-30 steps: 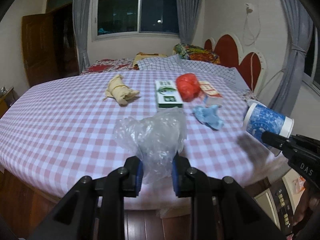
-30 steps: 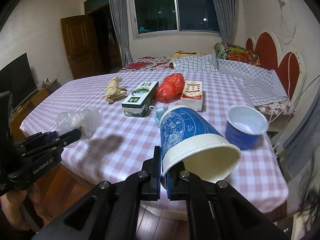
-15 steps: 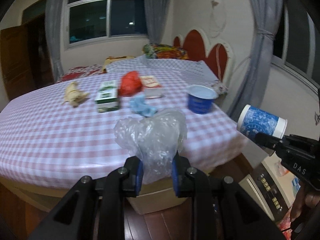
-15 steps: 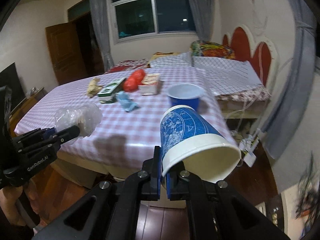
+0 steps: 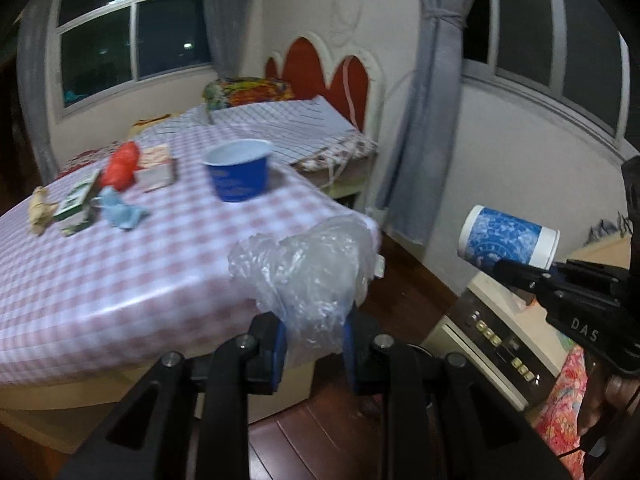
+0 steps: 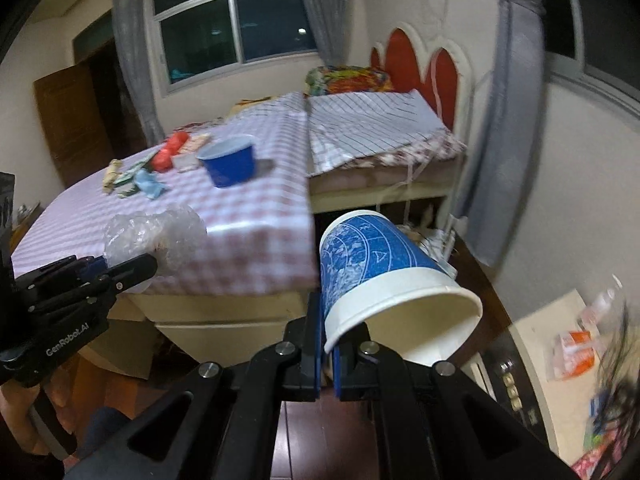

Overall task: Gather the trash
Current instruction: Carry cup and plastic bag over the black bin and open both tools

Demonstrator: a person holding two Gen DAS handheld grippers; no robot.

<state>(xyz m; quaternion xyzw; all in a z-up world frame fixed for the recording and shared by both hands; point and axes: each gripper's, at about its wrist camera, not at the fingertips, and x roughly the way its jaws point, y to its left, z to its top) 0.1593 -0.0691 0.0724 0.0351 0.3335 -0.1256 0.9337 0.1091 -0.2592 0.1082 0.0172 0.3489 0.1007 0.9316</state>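
Note:
My left gripper (image 5: pixel 314 334) is shut on a crumpled clear plastic bag (image 5: pixel 306 268), held in the air past the corner of the table (image 5: pixel 120 264). My right gripper (image 6: pixel 328 344) is shut on the rim of a blue-and-white paper cup (image 6: pixel 384 272), which lies tipped on its side with its mouth toward me. In the left wrist view the same cup (image 5: pixel 508 238) hangs at the right, over the floor. On the checked tablecloth remain a blue bowl (image 5: pixel 238 174), a red bag (image 5: pixel 120 166), a blue wad (image 5: pixel 122 210), a green box (image 5: pixel 76 202) and a tan wad (image 5: pixel 40 210).
A bed (image 6: pixel 372 128) with a red headboard (image 5: pixel 320 68) stands behind the table. Grey curtains (image 5: pixel 424 120) hang by the wall. A low cabinet with buttons (image 5: pixel 500 344) sits at the right on the dark wooden floor (image 5: pixel 320 432).
Both grippers swung to the right, away from the table's middle to beyond its corner, carrying the plastic bag and the cup. The table items have slid to the left of both views.

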